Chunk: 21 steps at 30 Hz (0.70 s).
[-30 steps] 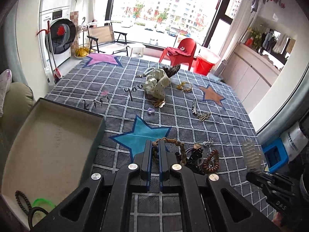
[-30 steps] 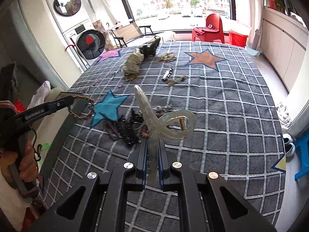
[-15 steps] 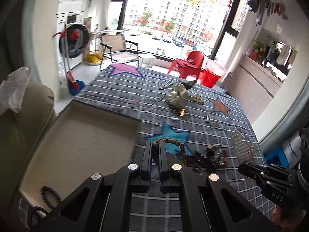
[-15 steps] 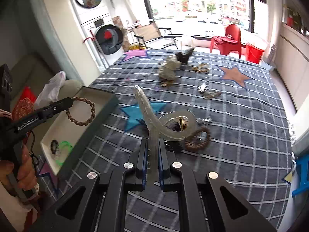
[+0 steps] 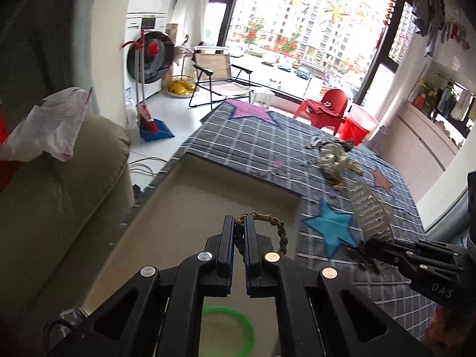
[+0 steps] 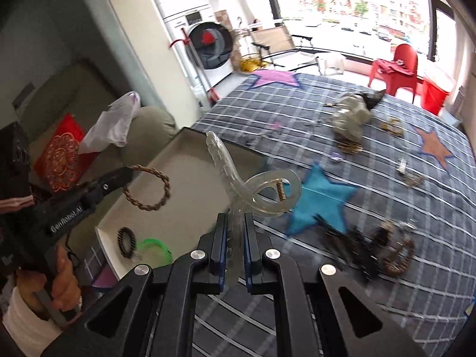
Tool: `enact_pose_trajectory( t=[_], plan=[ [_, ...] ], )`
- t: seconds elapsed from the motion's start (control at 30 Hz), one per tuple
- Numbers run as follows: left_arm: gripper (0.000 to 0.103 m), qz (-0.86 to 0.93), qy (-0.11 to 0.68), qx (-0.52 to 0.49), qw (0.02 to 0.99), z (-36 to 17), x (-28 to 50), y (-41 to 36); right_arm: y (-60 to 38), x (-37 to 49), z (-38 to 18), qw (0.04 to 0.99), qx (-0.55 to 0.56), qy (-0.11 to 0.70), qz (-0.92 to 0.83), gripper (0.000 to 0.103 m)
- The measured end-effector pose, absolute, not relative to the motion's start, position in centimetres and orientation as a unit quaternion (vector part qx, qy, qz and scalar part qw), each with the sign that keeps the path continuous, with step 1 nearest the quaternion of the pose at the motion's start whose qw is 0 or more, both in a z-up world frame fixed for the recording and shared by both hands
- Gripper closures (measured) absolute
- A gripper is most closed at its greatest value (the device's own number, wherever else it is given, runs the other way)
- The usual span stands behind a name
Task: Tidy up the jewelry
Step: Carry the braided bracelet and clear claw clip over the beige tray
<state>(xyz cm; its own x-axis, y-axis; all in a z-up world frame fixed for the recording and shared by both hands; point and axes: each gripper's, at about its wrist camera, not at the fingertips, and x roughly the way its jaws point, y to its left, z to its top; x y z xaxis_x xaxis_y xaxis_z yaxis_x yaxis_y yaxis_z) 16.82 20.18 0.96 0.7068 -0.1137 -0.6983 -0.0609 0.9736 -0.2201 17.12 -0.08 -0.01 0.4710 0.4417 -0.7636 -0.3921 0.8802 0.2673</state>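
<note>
Left gripper (image 5: 239,223) clamped on the braided bracelet (image 5: 275,229) hangs over the beige tray (image 5: 184,208) for dropping, while right gripper (image 6: 235,223) pinches a clear hair claw (image 6: 261,193) alongside

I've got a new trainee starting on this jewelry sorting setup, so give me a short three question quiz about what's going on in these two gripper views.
1. True or false: the left gripper is shut on a braided bracelet.
2. What does the right gripper hold? A) a green ring B) a clear hair claw clip C) a gold chain
3. Name the two items already lying in the beige tray.

Key
1. True; the bracelet hangs over the tray.
2. B, the clear hair claw clip.
3. A dark braided band and a green ring.
</note>
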Motion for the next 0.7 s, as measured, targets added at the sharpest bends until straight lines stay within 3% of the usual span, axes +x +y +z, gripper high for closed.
enact_pose_trajectory(
  t=[0.7],
  plan=[
    [0.096, 0.047, 0.457, -0.101, 0.882, -6.8, 24.1, 24.1, 9.3, 25.4, -6.8, 0.818, 0.001, 0.518, 0.250, 0.093]
  ],
)
